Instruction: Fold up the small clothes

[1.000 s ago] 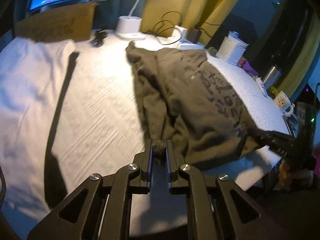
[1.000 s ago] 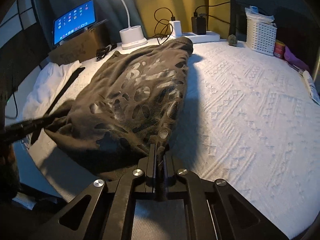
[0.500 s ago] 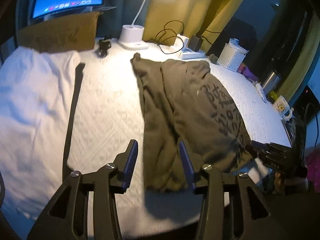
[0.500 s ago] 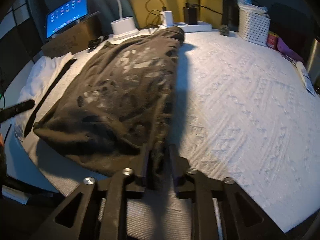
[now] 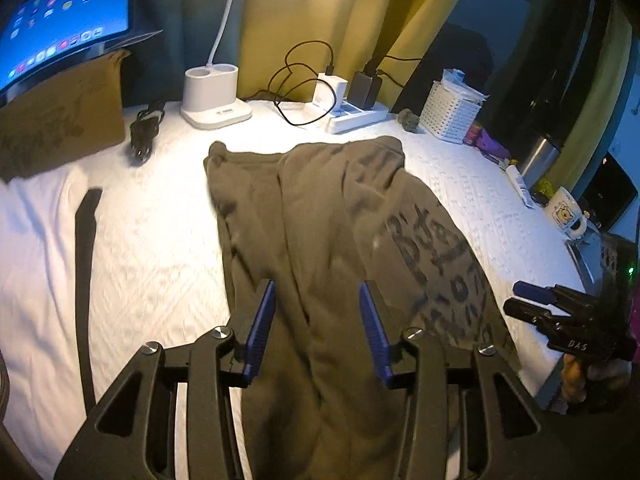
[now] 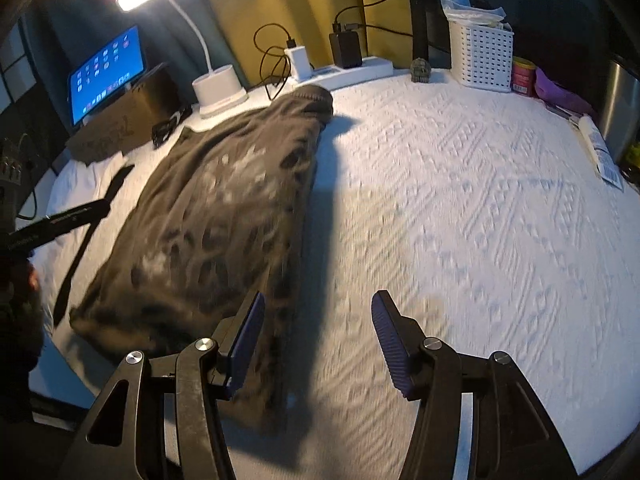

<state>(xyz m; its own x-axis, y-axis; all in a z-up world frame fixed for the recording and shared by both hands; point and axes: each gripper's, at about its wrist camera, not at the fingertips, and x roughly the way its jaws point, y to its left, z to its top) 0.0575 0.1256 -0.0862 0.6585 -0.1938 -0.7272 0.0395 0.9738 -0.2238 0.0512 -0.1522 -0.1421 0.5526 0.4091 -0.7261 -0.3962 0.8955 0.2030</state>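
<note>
An olive-brown garment (image 5: 320, 208) with a dark print lies folded lengthwise on the white textured cover (image 5: 160, 240). My left gripper (image 5: 318, 312) hovers open over its near end, the cloth showing below the blue pads (image 5: 262, 320) without touching them. In the right wrist view the garment (image 6: 224, 220) lies to the left. My right gripper (image 6: 318, 328) is at its near right edge with its jaws opening and nothing gripped between them. Each gripper appears in the other's view: the right gripper (image 5: 560, 312) and the left gripper (image 6: 60, 220).
At the back stand a lit tablet (image 5: 60, 28) on a cardboard box (image 5: 60, 120), a lamp base (image 5: 214, 96), a power strip with chargers (image 5: 356, 112) and a white basket (image 5: 452, 114). A mug (image 5: 566, 212) and a steel flask (image 5: 540, 156) stand at the right edge. A white cloth with a black strap (image 5: 86, 264) lies left.
Both grippers were shut on the garment's near edge; both have let go, opened and drawn back a little. The garment now lies flat on the cover.
</note>
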